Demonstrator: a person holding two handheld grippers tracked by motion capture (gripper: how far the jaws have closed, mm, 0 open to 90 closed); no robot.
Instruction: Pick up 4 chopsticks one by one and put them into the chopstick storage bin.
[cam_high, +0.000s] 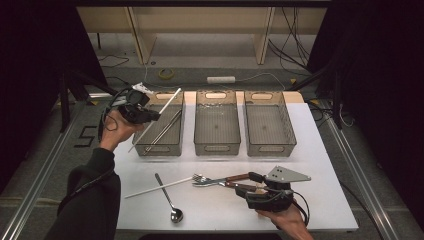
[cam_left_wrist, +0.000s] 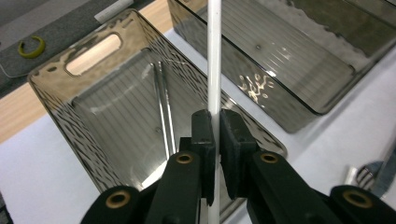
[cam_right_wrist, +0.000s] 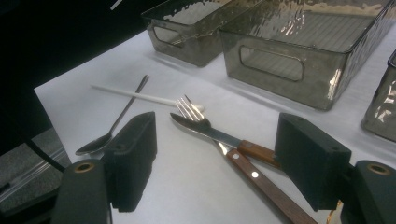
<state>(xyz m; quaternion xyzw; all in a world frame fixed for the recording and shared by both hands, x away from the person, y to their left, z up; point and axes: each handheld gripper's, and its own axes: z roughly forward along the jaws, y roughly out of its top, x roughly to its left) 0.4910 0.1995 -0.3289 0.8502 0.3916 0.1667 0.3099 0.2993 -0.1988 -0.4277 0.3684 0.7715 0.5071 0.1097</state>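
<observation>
The white chopstick (cam_left_wrist: 214, 60) is clamped between your left tongs (cam_left_wrist: 214, 135), pads pressed on it partway along its length. Its long axis runs up and away past the tips, slanting over the leftmost bin (cam_left_wrist: 51, 100), which lies directly below and ahead of those tongs with a pair of metal chopsticks (cam_left_wrist: 163, 112) already on its floor. To drop it in cleanly, I judge you must bring that axis parallel to the bin's long side. Your right tongs (cam_right_wrist: 215, 154) stand wide apart with nothing in them, resting low over the worktop (cam_high: 310, 150); the wooden-handled fork (cam_right_wrist: 219, 144) and knife (cam_right_wrist: 224, 137) lie between the jaws, a second white chopstick (cam_right_wrist: 135, 95) and a spoon (cam_right_wrist: 114, 123) farther out. Two empty bins (cam_high: 217, 125) sit beyond; cables trail over the floor (cam_high: 200, 75).
</observation>
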